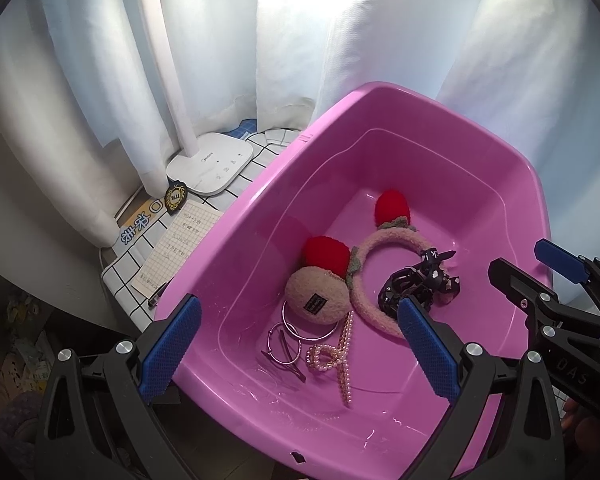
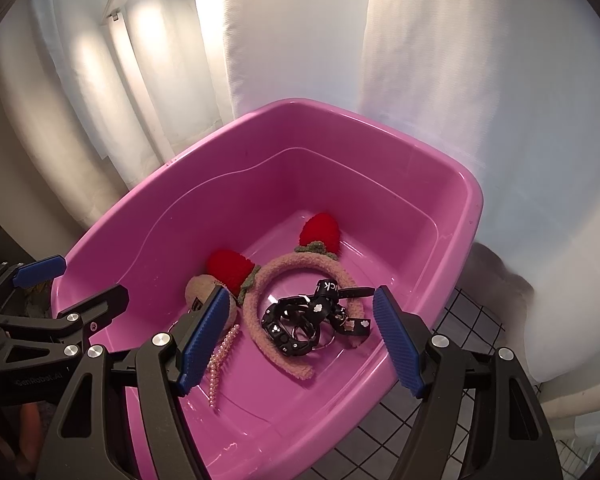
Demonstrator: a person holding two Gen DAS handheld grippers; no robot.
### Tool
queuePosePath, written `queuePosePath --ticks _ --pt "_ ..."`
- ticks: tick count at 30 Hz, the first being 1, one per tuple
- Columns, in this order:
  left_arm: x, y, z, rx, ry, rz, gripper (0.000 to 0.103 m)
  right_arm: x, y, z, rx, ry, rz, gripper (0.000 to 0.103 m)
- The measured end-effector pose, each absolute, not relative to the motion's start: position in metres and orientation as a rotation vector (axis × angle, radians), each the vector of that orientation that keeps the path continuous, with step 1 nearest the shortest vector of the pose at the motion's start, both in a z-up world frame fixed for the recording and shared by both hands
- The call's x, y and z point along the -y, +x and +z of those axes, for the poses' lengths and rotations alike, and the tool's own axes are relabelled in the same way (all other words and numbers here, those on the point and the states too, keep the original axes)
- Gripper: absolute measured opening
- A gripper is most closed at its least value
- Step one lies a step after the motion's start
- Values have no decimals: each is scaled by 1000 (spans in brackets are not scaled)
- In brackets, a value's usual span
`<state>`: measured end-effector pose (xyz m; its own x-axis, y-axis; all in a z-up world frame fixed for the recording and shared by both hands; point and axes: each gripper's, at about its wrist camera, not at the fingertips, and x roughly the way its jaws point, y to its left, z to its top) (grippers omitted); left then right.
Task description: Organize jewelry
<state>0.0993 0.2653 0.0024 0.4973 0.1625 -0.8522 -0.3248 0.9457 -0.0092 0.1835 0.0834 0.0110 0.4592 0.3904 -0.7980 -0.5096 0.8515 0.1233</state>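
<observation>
A pink plastic tub [image 1: 260, 200] [image 2: 148, 200] holds the jewelry. Inside lie a fuzzy pink headband with red strawberry ears [image 1: 388, 240] [image 2: 300, 268], a black studded strap [image 1: 416, 284] [image 2: 300, 320], a beige pompom [image 1: 316, 296], silver hoop rings [image 1: 288, 340], a dark hair clip [image 1: 288, 364] and a pearl clip [image 1: 336, 356] [image 2: 220, 356]. My left gripper [image 1: 300, 352] is open and empty, above the tub's near edge over the rings. My right gripper [image 2: 300, 336] is open and empty, above the black strap; it also shows in the left wrist view [image 1: 532, 264].
White curtains [image 1: 300, 40] hang behind the tub. A white lamp base [image 1: 216, 168], a gold-and-black badge [image 1: 175, 199] and a gridded note [image 1: 176, 248] lie on a checked cloth [image 1: 128, 276] left of the tub. The checked cloth [image 2: 472, 320] also shows right of it.
</observation>
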Motion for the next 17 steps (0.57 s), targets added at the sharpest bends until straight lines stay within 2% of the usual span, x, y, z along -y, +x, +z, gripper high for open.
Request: queuePosePath --ticks 17 --pt "-263 99 3 -1008 -177 310 97 -83 184 9 -942 -141 561 71"
